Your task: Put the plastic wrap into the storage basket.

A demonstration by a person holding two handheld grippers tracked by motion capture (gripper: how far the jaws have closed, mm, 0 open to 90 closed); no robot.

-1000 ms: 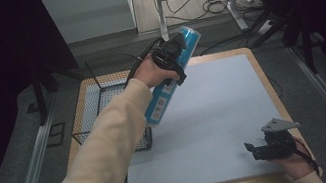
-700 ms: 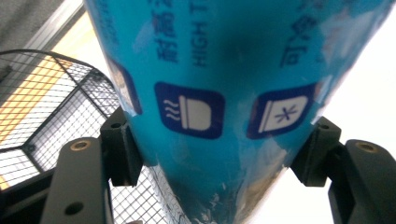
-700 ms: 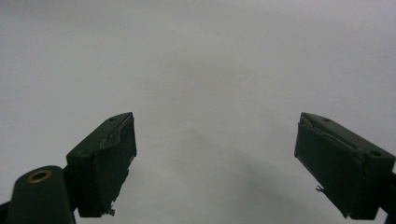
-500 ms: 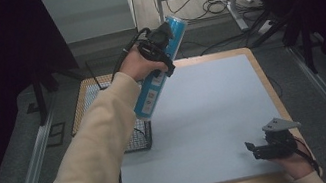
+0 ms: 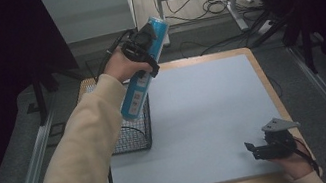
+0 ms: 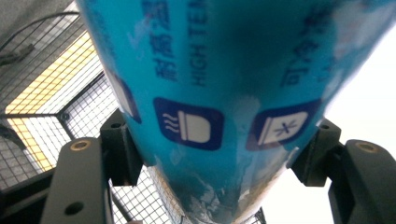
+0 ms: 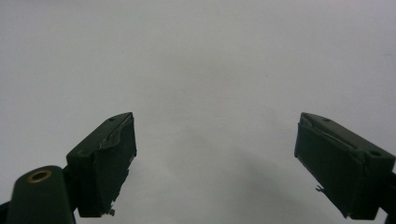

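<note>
Your left gripper (image 5: 144, 54) fingers clamp the long blue printed tube (image 5: 143, 69), held tilted above the black wire basket (image 5: 132, 132) at the bench's left edge. Your right gripper (image 5: 268, 146) rests open-fingered near the front. Next, probably lower the tube into the basket.

Glossy blue box (image 5: 141, 80), wire-mesh basket (image 5: 133, 136)

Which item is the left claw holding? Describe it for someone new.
Start at the black wire basket on the table's left edge. Above it the left claw grips a long bright-blue box, tilted, lower end over the basket. It's the sole coloured thing, printed with white icons and "HIGH TEM" lettering.
</note>
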